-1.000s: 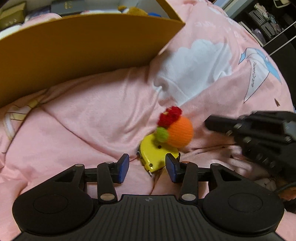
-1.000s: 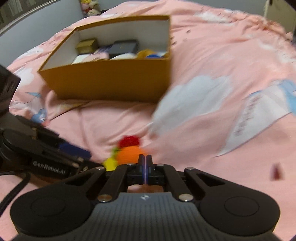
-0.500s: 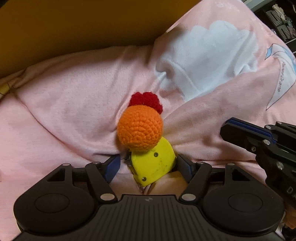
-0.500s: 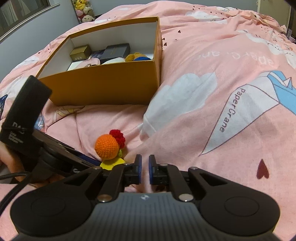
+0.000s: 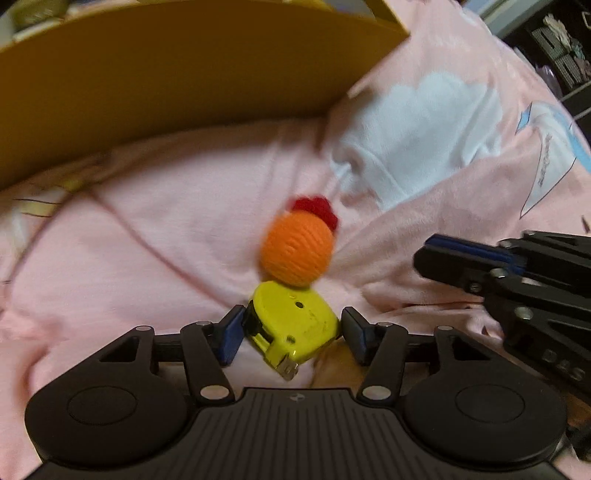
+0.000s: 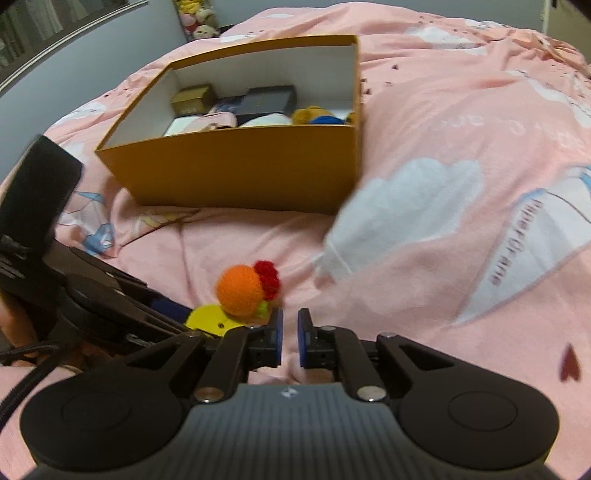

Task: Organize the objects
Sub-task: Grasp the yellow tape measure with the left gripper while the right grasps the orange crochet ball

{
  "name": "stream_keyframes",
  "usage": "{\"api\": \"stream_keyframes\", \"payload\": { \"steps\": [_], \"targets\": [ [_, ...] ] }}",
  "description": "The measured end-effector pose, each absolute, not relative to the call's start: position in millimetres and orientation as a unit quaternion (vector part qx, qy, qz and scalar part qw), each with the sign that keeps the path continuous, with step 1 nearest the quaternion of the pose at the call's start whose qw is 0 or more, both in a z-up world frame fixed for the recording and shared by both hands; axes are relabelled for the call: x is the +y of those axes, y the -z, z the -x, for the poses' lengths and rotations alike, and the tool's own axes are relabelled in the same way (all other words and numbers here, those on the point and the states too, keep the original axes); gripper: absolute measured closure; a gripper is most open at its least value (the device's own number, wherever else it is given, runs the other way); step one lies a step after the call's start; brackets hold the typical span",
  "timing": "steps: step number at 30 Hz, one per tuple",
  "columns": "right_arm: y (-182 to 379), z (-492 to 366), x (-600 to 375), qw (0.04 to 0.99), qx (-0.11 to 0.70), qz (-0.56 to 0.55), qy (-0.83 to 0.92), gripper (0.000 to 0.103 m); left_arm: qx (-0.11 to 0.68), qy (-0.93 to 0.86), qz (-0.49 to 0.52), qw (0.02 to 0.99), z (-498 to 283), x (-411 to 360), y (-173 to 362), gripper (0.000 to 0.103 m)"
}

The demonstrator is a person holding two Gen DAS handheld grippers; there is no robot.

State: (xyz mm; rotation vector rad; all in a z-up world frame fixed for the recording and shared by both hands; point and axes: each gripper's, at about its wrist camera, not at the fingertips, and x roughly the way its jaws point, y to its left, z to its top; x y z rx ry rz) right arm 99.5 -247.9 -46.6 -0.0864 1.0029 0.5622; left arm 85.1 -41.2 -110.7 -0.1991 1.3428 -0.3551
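A yellow tape measure sits between the pads of my left gripper, whose jaws are closing; both pads meet its sides and it stays sharp while the bedding blurs. An orange crochet ball with a red tuft hangs off its far end, blurred. From the right wrist view the ball and tape measure lie just left of my right gripper. Its jaws are opening, a narrow slit apart with nothing between them. The right gripper points in from the right.
An open orange cardboard box stands on the pink printed bedding beyond the toy, holding small boxes and soft toys. Its side wall fills the upper left of the left wrist view. Plush toys sit far behind.
My left gripper spread around the tape measure, then narrowed onto it and drew back, so the box edge shows again. The right gripper's pads went from touching to a slim gap.
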Motion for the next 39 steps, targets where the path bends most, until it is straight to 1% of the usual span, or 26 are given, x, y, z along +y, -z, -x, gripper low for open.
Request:
{"api": "stream_keyframes", "payload": {
  "steps": [1, 3, 5, 6, 8, 11, 14, 18, 20, 24, 29, 31, 39],
  "targets": [
    [46.6, -100.9, -244.4, 0.836, 0.474, 0.041, -0.273, 0.090, 0.612, 0.156, 0.094, 0.769, -82.7, -35.2, 106.2, 0.038],
    [46.3, -103.3, -235.7, 0.831, 0.473, 0.042, -0.288, 0.076, 0.600, 0.137, 0.106, 0.781, -78.4, -19.8, 96.9, 0.038],
    [47.8, -106.1, -225.3, 0.825, 0.475, 0.046, -0.303, 0.071, 0.587, 0.119, 0.121, 0.792, -79.7, -1.7, 89.6, 0.038],
    [49.5, -108.1, -220.5, 0.821, 0.479, 0.049, -0.308, 0.066, 0.581, 0.111, 0.121, 0.797, -81.4, 0.5, 86.6, 0.038],
    [56.0, -112.3, -210.7, 0.812, 0.491, 0.057, -0.310, 0.061, 0.571, 0.097, 0.119, 0.806, -91.7, 3.2, 82.5, 0.038],
    [67.2, -119.4, -201.7, 0.795, 0.514, 0.053, -0.316, 0.060, 0.568, 0.087, 0.127, 0.809, -93.7, 11.9, 88.8, 0.038],
    [77.4, -124.9, -197.2, 0.786, 0.532, 0.047, -0.313, 0.056, 0.575, 0.081, 0.138, 0.803, -99.9, 17.0, 102.9, 0.038],
    [90.3, -131.2, -195.5, 0.777, 0.550, 0.042, -0.303, 0.054, 0.586, 0.075, 0.142, 0.794, -101.4, 21.7, 114.6, 0.038],
    [96.0, -133.3, -194.7, 0.772, 0.558, 0.038, -0.302, 0.054, 0.592, 0.073, 0.138, 0.791, -101.2, 22.2, 117.2, 0.036],
    [101.7, -135.7, -191.7, 0.769, 0.562, 0.033, -0.303, 0.053, 0.591, 0.068, 0.101, 0.797, -97.4, 13.4, 112.3, 0.034],
    [105.4, -138.0, -188.6, 0.766, 0.566, 0.031, -0.303, 0.053, 0.575, 0.057, 0.029, 0.815, -88.4, -1.9, 98.9, 0.024],
    [106.5, -138.5, -189.0, 0.766, 0.567, 0.025, -0.303, 0.053, 0.576, 0.056, 0.020, 0.815, -86.8, -2.0, 97.7, 0.022],
    [108.7, -141.0, -193.2, 0.767, 0.565, 0.007, -0.304, 0.054, 0.581, 0.069, -0.013, 0.811, -88.6, -11.0, 111.8, 0.022]
  ]
}}
